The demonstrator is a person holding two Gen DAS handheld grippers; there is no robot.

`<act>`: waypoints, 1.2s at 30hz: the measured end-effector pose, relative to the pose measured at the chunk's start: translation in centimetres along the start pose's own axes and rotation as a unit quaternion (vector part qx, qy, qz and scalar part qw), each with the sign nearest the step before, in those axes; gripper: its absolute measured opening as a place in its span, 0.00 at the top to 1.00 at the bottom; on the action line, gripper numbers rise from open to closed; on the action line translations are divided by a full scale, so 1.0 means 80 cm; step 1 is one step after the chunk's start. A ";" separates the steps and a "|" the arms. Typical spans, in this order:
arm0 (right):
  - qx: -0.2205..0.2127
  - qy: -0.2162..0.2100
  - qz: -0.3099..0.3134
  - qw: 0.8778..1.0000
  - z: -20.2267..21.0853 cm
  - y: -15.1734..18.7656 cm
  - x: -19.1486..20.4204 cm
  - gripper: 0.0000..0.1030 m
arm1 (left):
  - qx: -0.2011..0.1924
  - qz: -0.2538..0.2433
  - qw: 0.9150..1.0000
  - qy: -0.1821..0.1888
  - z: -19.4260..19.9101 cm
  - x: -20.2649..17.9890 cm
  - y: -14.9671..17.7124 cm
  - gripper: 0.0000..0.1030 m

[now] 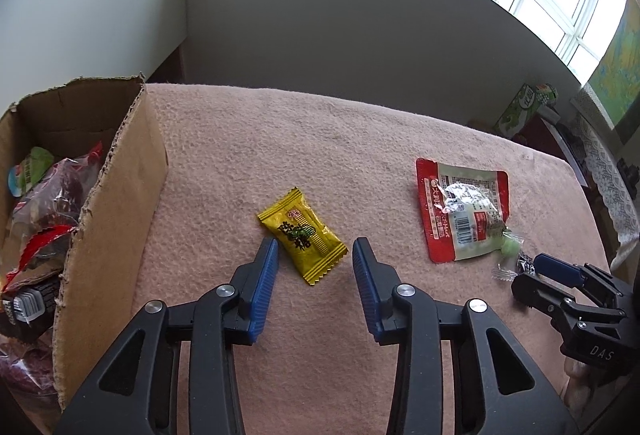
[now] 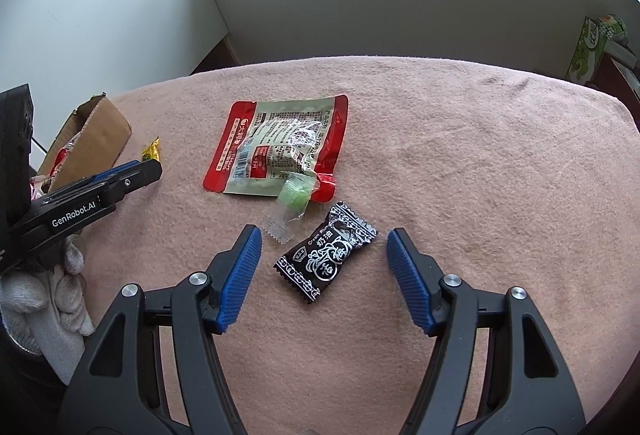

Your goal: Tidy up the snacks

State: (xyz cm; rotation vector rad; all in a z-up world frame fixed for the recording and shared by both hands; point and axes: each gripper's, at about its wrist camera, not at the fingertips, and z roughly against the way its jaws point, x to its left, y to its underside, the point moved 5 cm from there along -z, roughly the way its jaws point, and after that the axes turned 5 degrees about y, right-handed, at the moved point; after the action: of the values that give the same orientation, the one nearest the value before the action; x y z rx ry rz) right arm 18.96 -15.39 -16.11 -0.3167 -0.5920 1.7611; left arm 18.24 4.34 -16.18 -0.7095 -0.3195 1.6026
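Pink cloth (image 1: 360,139) — yellow candy (image 1: 303,235) btwn left jaws, untouched.

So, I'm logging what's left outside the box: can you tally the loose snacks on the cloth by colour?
Yellow candy: 1
Red-edged pouch: 1
Green candy in clear wrapper: 1
Black candy: 1
Total: 4

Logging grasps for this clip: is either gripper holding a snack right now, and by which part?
Nothing is held. The left gripper stands open around the yellow candy packet; the right gripper stands open around the black candy packet.
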 end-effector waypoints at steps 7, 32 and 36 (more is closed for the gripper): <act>-0.003 0.023 0.016 1.000 -0.003 0.000 0.006 0.41 | -0.006 -0.004 1.000 -0.002 -0.011 -0.003 -0.009 0.69; -0.013 0.053 0.034 0.998 -0.007 -0.001 -0.006 0.74 | -0.012 -0.029 1.000 -0.003 -0.015 -0.014 -0.007 0.82; -0.015 0.049 0.028 0.998 -0.006 0.001 -0.007 0.74 | -0.020 -0.036 0.999 -0.005 -0.008 -0.017 -0.006 0.89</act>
State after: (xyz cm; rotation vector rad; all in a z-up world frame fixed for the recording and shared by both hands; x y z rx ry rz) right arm 19.30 -15.82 -16.56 -0.4415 -0.5445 1.7805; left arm 19.03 2.96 -16.07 -0.7133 -0.3802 1.5348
